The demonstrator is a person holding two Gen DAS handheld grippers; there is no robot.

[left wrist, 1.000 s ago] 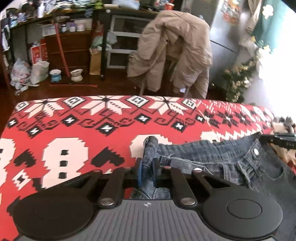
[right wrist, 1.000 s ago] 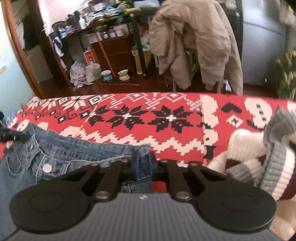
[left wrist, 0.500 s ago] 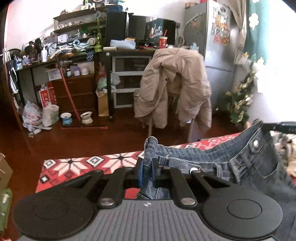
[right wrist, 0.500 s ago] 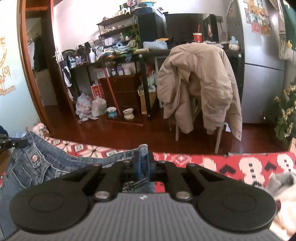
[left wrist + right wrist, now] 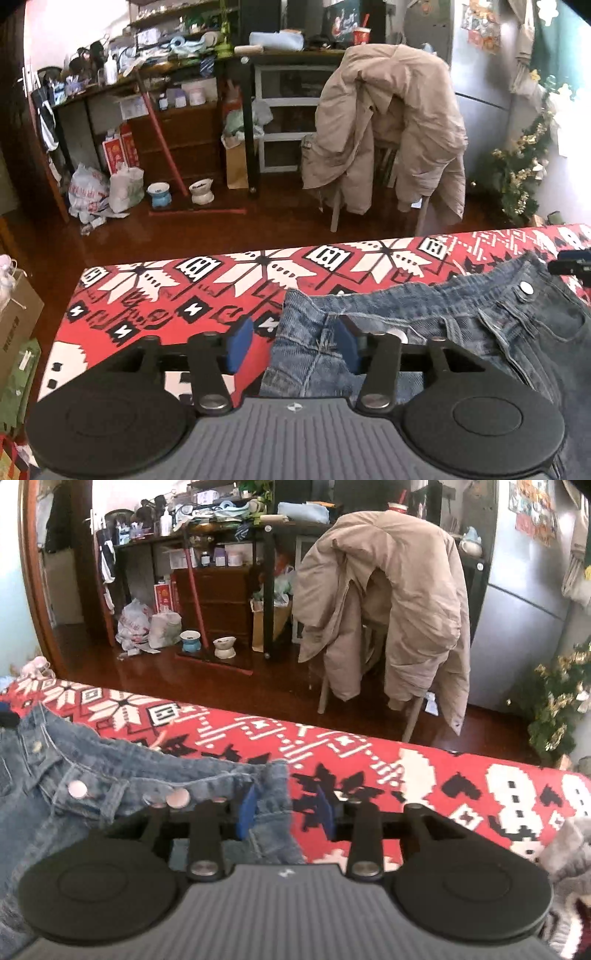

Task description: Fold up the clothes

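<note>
With both the left gripper (image 5: 291, 345) and right gripper (image 5: 284, 812) just opened off the jeans' (image 5: 424, 325) waistband corners, back straight out so the denim lies flat.

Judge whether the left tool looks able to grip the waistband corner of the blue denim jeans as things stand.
Probably yes. The left tool has just been opening, and the blue denim jeans' waistband corner lies between its spread blue pads on the red patterned blanket. Nothing blocks it; closing should catch the fabric.
</note>
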